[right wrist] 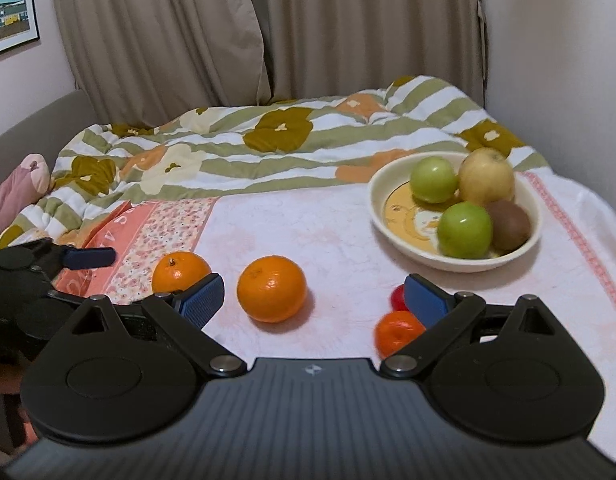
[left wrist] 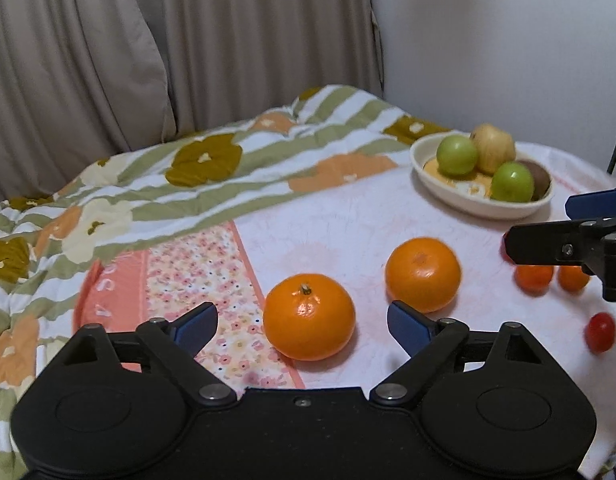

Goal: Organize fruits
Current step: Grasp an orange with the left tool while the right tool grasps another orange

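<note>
Over the pink cloth [left wrist: 348, 216], the left claw [left wrist: 301, 326] is wide open around an orange [left wrist: 309, 317], not touching. The right claw [right wrist: 314, 300] is wide open too, holding nothing. Only its view shows a wall picture [right wrist: 9, 8]. The bowl [right wrist: 388, 184] holds apples.

Two oranges [left wrist: 309, 316] [left wrist: 423, 274] are laid apart on the pink cloth [left wrist: 348, 224]; apples and a kiwi [right wrist: 508, 219] are held in the cream bowl [right wrist: 396, 224].

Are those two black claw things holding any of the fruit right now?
No, nothing is held. The left gripper has open jaws either side of an orange without touching it; the right gripper is open and empty.
</note>
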